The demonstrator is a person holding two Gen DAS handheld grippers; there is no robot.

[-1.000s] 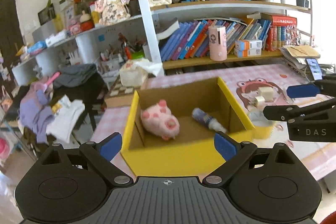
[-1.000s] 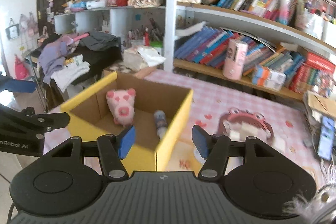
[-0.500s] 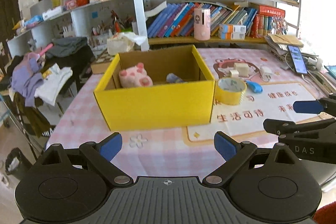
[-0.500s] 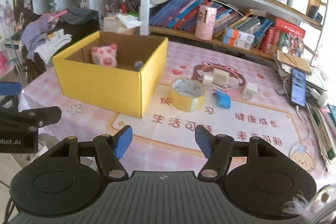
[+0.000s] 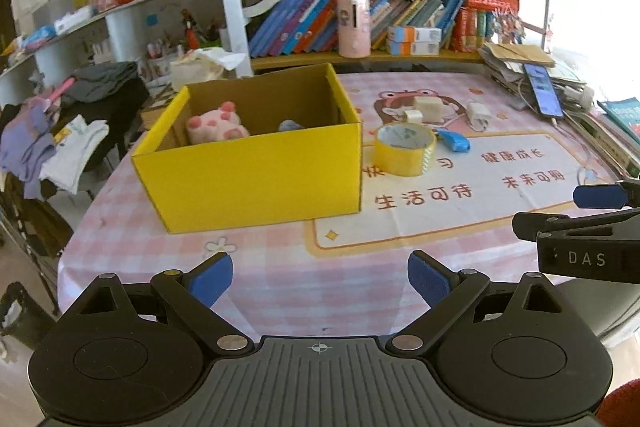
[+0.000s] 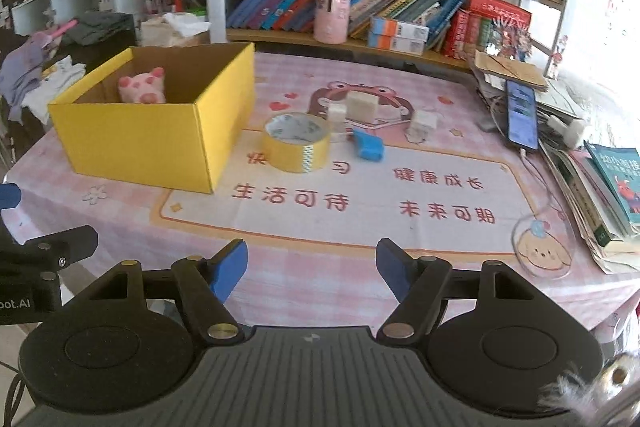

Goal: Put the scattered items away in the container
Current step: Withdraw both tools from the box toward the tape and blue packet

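A yellow cardboard box (image 5: pixel 256 179) (image 6: pixel 140 139) stands on the pink table, holding a pink plush pig (image 5: pixel 216 125) (image 6: pixel 142 87) and a small bottle (image 5: pixel 290 125). To its right lie a yellow tape roll (image 5: pixel 404 149) (image 6: pixel 297 143), a blue object (image 5: pixel 454 141) (image 6: pixel 368 145) and white blocks (image 6: pixel 362 105). My left gripper (image 5: pixel 320 279) is open and empty near the table's front edge. My right gripper (image 6: pixel 312 271) is open and empty, well back from the items.
A phone (image 6: pixel 520 115), books and papers (image 6: pixel 608 195) crowd the table's right edge. Bookshelves (image 5: pixel 400 15) stand behind the table. Clothes (image 5: pixel 48 147) hang to the left. A printed mat (image 6: pixel 360 195) covers the table's middle.
Both grippers have pulled back and away from the box toward the table's near edge. The box and items now appear farther off. Both stay open and empty.
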